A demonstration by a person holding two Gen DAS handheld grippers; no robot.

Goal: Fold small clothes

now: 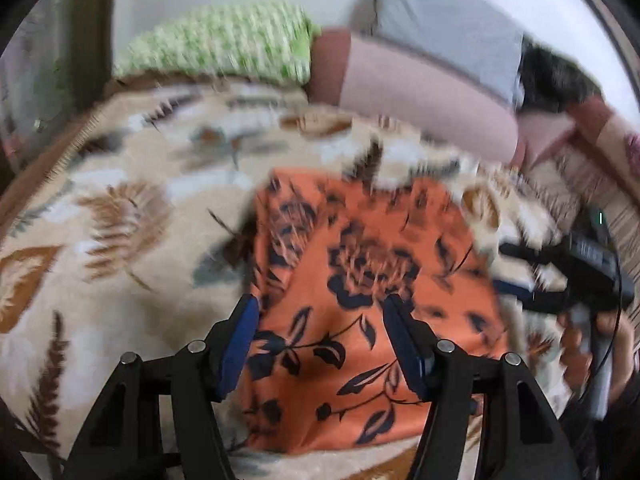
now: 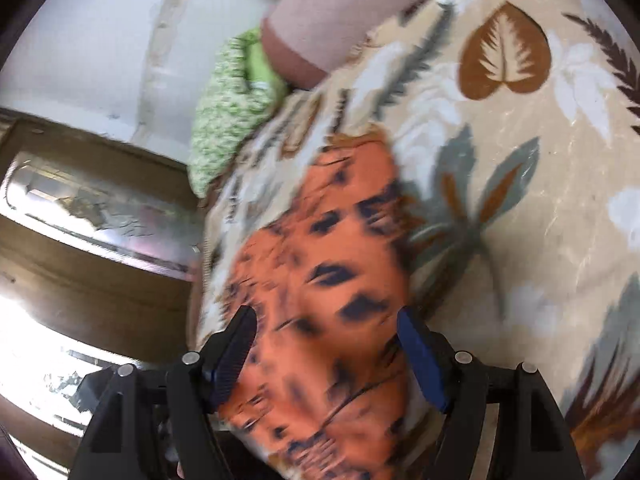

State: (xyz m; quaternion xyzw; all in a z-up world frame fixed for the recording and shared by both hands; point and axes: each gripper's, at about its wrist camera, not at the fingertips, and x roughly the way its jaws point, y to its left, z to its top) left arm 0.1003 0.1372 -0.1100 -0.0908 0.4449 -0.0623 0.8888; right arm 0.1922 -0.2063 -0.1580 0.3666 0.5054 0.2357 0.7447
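Observation:
An orange garment with a dark flower print (image 1: 360, 280) lies flat on a beige leaf-patterned blanket (image 1: 132, 220). My left gripper (image 1: 322, 307) hovers over the garment's near left part. Its blue-padded jaws stand open and the cloth shows between them, ungripped. At the right edge of the left wrist view, a hand holds my right gripper (image 1: 560, 276) by the garment's right side. In the right wrist view the same garment (image 2: 320, 264) runs away from the right gripper (image 2: 326, 316), whose jaws are open above the cloth. Both views are motion-blurred.
A green knitted cushion (image 1: 224, 44), a pink bolster (image 1: 420, 96) and a grey pillow (image 1: 444, 28) lie along the bed's far side by a white wall. A dark bundle (image 1: 556, 76) sits at the far right. Brown wooden furniture (image 2: 92, 208) stands beside the bed.

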